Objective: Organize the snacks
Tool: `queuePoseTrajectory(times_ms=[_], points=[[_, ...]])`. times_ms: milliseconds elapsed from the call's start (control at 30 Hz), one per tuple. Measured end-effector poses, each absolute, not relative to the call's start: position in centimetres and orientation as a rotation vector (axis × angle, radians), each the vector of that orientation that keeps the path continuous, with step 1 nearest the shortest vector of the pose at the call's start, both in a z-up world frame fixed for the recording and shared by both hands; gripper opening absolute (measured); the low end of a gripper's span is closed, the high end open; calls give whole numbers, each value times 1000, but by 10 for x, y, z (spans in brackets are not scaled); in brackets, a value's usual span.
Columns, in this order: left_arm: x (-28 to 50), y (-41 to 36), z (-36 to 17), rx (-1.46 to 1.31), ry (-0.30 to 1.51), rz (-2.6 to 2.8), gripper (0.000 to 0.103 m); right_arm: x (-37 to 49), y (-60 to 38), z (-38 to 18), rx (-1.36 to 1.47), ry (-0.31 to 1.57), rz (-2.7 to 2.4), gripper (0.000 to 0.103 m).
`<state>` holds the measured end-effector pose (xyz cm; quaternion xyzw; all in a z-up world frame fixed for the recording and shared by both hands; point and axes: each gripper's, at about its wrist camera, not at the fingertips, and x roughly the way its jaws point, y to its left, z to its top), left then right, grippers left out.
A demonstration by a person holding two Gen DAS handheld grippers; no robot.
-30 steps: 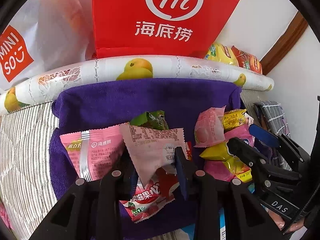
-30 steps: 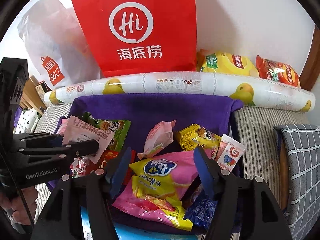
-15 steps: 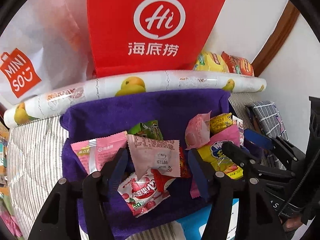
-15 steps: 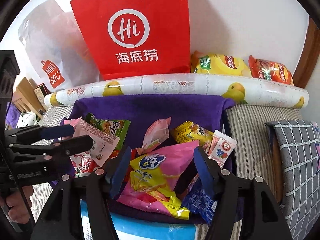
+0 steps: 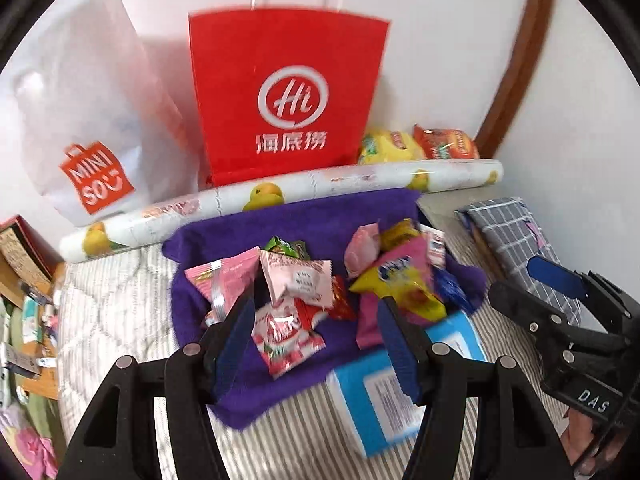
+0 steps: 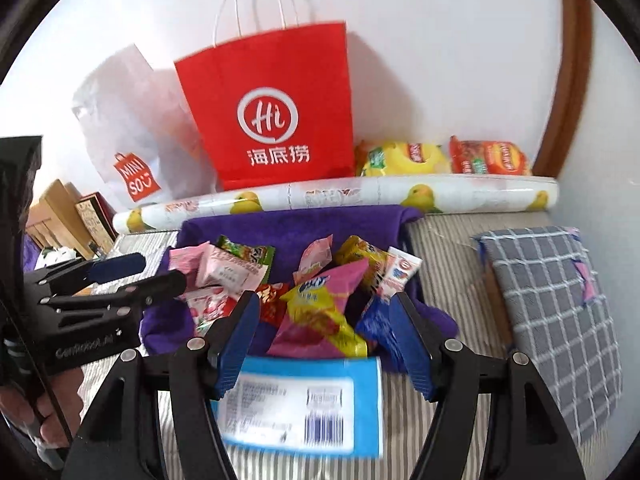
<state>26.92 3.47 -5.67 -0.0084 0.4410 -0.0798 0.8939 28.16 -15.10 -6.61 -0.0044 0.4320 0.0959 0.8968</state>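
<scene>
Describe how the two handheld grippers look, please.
Both are black frames with silver rivets and blue finger pads. The left gripper carries white "GenRobot.AI" lettering on its side; the right gripper carries "DAS". No sleeve is visible.

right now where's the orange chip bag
The orange chip bag sits far right against the wall, beside the yellow chip bag, behind the duck-print roll.

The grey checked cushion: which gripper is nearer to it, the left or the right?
Right. The right gripper is beside the grey checked cushion, next to its near edge; the left gripper is over the far side of the purple cloth, beyond the snacks.
</scene>
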Motion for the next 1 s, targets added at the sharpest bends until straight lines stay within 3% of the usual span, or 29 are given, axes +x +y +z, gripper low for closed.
queuePoseTrajectory(times_ms=[300,400,633,1000], points=[[185,40,-8,-62,794,-140,80,202,-160,-23,-38,870,135,74],[163,38,2,-75,764,-144,85,179,-164,-13,-36,845,122,95],[110,27,19,-52,686,-116,97,129,-180,8,0,789,105,102],[65,8,23,-27,645,-64,98,76,-210,21,25,729,55,103]])
